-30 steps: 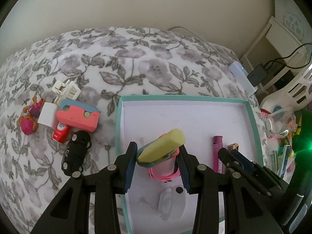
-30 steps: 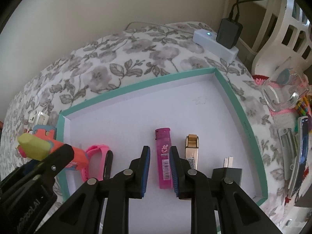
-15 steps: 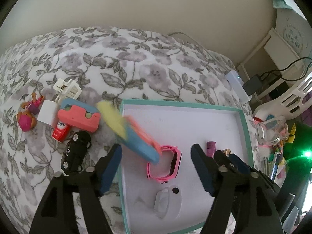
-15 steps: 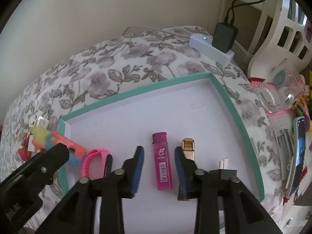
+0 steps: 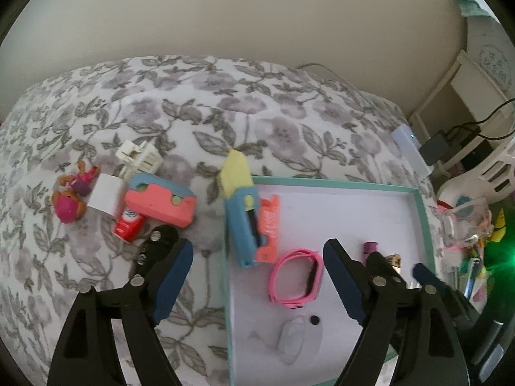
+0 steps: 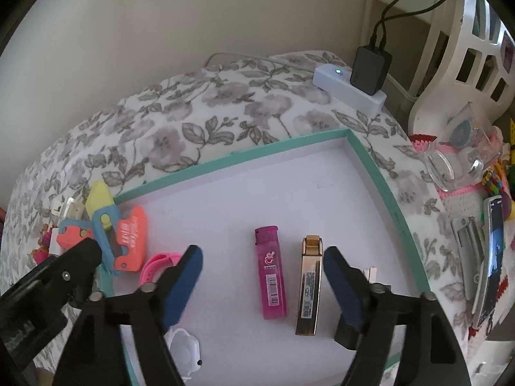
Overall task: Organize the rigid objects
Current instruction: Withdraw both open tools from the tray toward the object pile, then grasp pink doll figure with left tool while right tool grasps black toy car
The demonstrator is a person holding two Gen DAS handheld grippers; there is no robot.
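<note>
My left gripper [image 5: 257, 257] hangs over the teal-rimmed tray [image 5: 322, 181], its jaws opening with nothing pressed between them. A yellow, blue and orange toy [image 5: 246, 218] lies loose across the tray's left rim, just beyond the fingertips. A pink watch band [image 5: 296, 276] and a white piece [image 5: 293, 334] rest on the tray floor. My right gripper [image 6: 262, 257] is also opening. The pink lighter [image 6: 270, 276] lies flat between its spread fingers, untouched. A gold lighter [image 6: 310, 286] lies beside it, and a small plug [image 6: 370, 273] sits behind the right finger.
On the floral bedspread left of the tray lie a pink-and-blue block [image 5: 161, 202], a white clip [image 5: 138, 157], a red can [image 5: 128, 225], a black toy car [image 5: 157, 241] and a figurine [image 5: 69, 199]. A power strip [image 6: 349, 88], glass cup [image 6: 460, 160] and phone [image 6: 492, 257] crowd the right.
The left jaws spread and let go of the yellow-blue toy, which dropped onto the tray's left rim. The right jaws opened away from the pink lighter, which stays on the tray.
</note>
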